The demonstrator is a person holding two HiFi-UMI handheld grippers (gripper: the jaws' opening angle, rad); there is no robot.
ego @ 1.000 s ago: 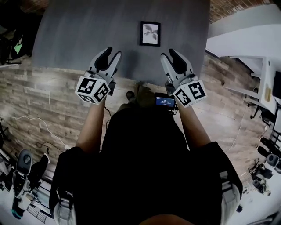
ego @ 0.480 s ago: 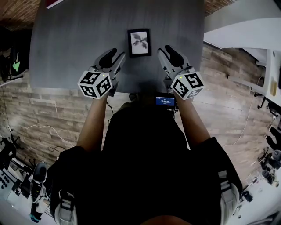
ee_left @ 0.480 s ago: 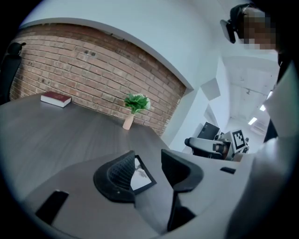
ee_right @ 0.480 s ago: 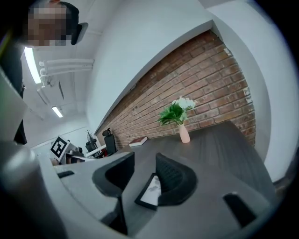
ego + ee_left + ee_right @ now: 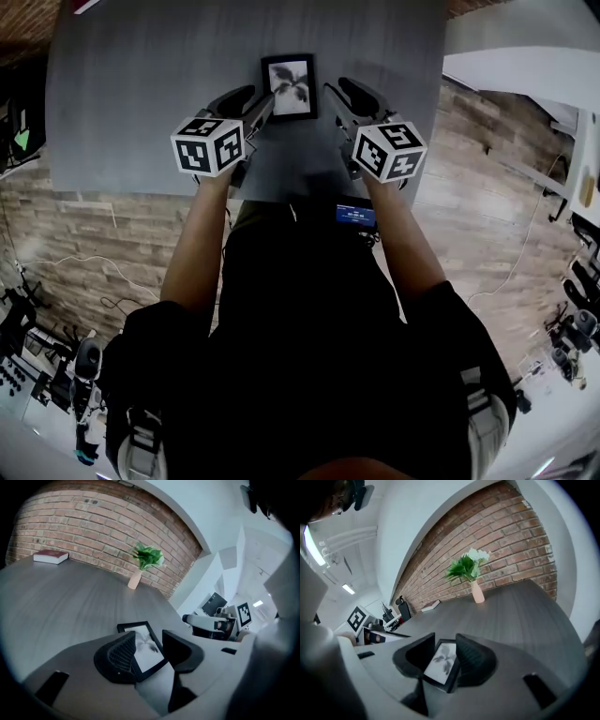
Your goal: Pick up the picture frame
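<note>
A small black picture frame [image 5: 290, 86] with a grey leaf print lies flat on the dark grey table [image 5: 141, 94]. My left gripper [image 5: 248, 101] is open, its tips at the frame's left edge. My right gripper [image 5: 347, 96] is open too, with its tips at the right edge. In the left gripper view the frame [image 5: 142, 641] shows in the gap of the left gripper [image 5: 150, 645]. In the right gripper view the frame [image 5: 440, 662] shows in the gap of the right gripper [image 5: 446, 656]. Neither gripper has closed on it.
A pink vase with a green plant [image 5: 140, 571] [image 5: 472, 584] stands at the table's far edge by the brick wall. A red book [image 5: 50, 557] [image 5: 430, 605] lies at a far corner. A white desk [image 5: 525, 66] stands to the right.
The person has stepped up to the table. Both grippers have moved forward over it and closer together, from short of the frame to either side of it.
</note>
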